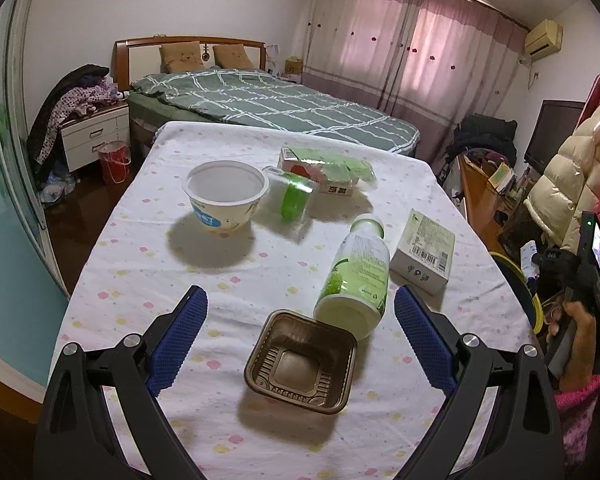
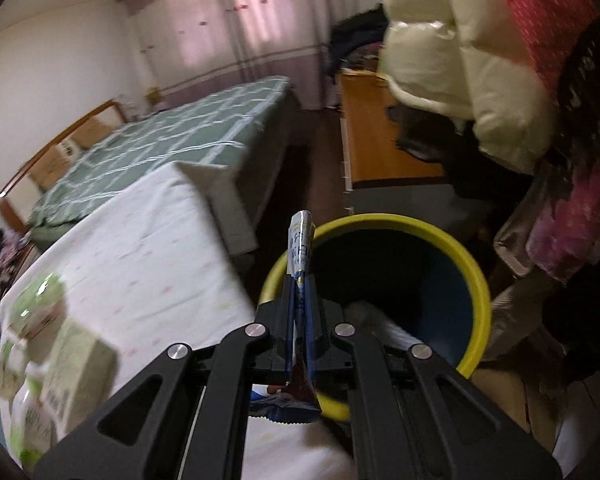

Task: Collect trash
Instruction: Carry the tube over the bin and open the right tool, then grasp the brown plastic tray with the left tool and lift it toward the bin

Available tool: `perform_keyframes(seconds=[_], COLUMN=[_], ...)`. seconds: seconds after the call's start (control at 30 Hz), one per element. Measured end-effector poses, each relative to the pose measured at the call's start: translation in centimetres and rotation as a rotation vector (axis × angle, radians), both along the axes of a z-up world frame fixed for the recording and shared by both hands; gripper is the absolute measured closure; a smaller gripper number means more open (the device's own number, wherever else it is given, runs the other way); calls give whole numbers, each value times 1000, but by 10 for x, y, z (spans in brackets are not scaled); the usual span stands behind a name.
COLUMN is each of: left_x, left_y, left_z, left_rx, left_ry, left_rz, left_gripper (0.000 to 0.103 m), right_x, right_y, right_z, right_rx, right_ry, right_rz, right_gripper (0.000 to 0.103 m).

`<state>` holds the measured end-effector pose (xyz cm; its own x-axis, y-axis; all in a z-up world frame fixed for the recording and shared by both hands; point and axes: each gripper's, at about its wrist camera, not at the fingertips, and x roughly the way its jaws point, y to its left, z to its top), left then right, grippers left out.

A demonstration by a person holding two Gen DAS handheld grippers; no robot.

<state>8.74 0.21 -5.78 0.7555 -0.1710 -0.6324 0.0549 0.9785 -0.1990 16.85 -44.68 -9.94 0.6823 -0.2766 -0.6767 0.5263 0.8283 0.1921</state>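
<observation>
Left gripper (image 1: 300,320): fingers spread, empty, brown tray (image 1: 302,362) between them at table's six o'clock. Right gripper (image 2: 299,280): pads pinching a wrapper (image 2: 300,240) at the bin (image 2: 476,264) rim's nine o'clock. Disposal step; next, release over the opening.

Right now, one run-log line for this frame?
left gripper: open above brown tray | right gripper: shut on wrapper, at yellow-rimmed bin | bottle, cup on table

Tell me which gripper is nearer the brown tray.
Left. The left gripper hangs open just above the brown tray, fingers either side. The right gripper is off the table over the bin, shut on a wrapper.
</observation>
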Motion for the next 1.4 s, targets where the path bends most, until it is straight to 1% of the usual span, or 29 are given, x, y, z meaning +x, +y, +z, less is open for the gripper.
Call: perform_keyframes(seconds=[0.03, 0.17, 0.23, 0.3, 0.5, 0.57, 0.67, 0.87, 1.0, 1.17, 1.4], left_x=[0, 3, 5, 7, 11, 12, 13, 16, 24, 32, 37], left_y=[-1, -4, -6, -7, -12, -14, -15, -22, -23, -17, -19], left_z=[0, -4, -6, -10, -19, -24, -29, -41, -54, -66, -71], left_rx=[1, 3, 2, -2, 10, 23, 34, 93, 169, 154, 145], left_ry=[3, 16, 25, 37, 67, 82, 97, 129, 159, 203, 219], left_rz=[-3, -14, -16, -22, -36, -42, -53, -114, -138, -174, -221], left_gripper=[10, 10, 10, 10, 10, 10, 10, 10, 10, 10, 10], right_x=[2, 5, 5, 6, 11, 14, 15, 16, 16, 17, 18], right_y=[-5, -12, -10, -6, 4, 6, 7, 6, 6, 6, 8], right_z=[-2, -9, -12, -15, -24, -26, -26, -27, -27, -27, -26], right_rx=[-2, -1, -10, -25, -62, -49, -57, -49, -48, -46, -43], right_ry=[9, 22, 29, 36, 52, 57, 56, 58, 56, 57, 57], right_rz=[-25, -58, -61, -64, -51, -36, -36, -35, -34, -32, -28], right_gripper=[94, 91, 87, 85, 81, 81, 80, 79, 78, 77, 76])
